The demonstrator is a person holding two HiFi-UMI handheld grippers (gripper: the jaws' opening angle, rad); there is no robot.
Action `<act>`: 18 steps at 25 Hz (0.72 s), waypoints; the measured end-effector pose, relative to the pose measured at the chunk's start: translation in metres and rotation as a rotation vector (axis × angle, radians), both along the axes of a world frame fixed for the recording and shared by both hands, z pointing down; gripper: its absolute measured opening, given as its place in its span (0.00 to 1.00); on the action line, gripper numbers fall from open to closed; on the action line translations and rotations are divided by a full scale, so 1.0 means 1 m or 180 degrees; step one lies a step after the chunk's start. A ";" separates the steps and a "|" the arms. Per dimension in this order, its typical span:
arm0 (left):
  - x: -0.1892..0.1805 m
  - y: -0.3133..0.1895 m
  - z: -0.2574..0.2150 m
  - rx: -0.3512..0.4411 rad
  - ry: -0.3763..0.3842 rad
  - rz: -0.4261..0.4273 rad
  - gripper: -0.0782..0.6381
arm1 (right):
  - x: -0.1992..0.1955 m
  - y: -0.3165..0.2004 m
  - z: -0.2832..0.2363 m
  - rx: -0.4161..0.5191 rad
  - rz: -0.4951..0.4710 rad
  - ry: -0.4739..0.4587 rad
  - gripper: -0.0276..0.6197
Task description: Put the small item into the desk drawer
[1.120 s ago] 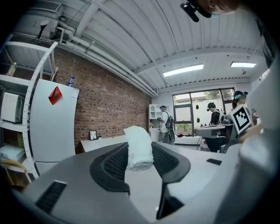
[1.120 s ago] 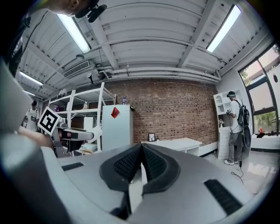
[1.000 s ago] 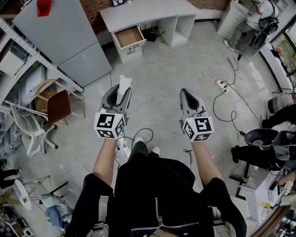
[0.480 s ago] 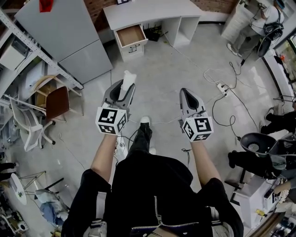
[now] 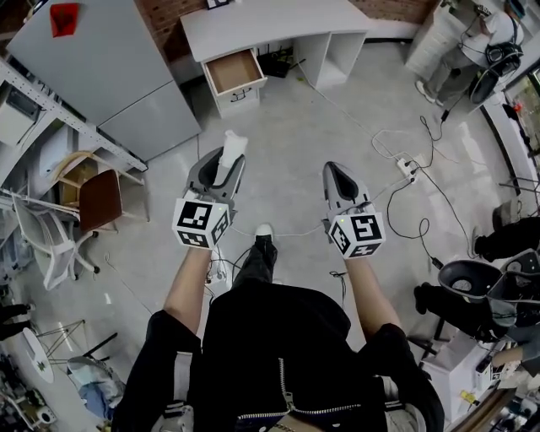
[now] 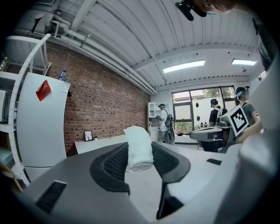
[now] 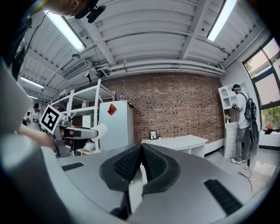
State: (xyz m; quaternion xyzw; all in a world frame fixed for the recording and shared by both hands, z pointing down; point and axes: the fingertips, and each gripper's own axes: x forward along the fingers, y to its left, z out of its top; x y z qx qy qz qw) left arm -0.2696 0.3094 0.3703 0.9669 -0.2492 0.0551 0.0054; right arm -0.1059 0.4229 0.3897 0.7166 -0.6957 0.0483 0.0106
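A small white rolled cloth (image 5: 229, 152) stands upright between the jaws of my left gripper (image 5: 221, 169), which is shut on it. In the left gripper view the white roll (image 6: 138, 148) is pressed between the two black pads, its top sticking out past them. My right gripper (image 5: 335, 173) hangs beside the left one at the same height, jaws shut and empty, its pads (image 7: 151, 164) meeting at the tips. The white desk (image 5: 270, 21) stands far ahead against the brick wall, with its drawer (image 5: 234, 72) pulled open and showing a bare wooden bottom.
A tall grey cabinet (image 5: 110, 76) stands left of the desk, with a brown chair (image 5: 101, 198) and a metal rack nearer on the left. Cables and a power strip (image 5: 405, 164) lie on the floor to the right. Another person (image 5: 472, 51) stands at the far right.
The person's foot has stepped forward below the grippers. Both grippers keep the same pose, and the left one still holds the white roll.
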 end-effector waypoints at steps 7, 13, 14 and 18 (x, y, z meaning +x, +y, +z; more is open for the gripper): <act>0.035 -0.081 0.003 -0.0024 -0.0030 0.0067 0.34 | 0.030 -0.088 0.004 -0.0060 -0.0051 -0.0071 0.05; 0.068 -0.159 -0.001 -0.0001 -0.0047 0.0102 0.34 | 0.061 -0.165 -0.003 -0.0049 -0.0053 -0.0072 0.05; 0.073 -0.171 -0.001 0.0001 -0.0046 0.0103 0.34 | 0.066 -0.177 -0.003 -0.0051 -0.0054 -0.0068 0.05; 0.090 -0.211 -0.002 0.0011 -0.0051 0.0112 0.34 | 0.082 -0.214 0.000 -0.0068 -0.0039 -0.0081 0.05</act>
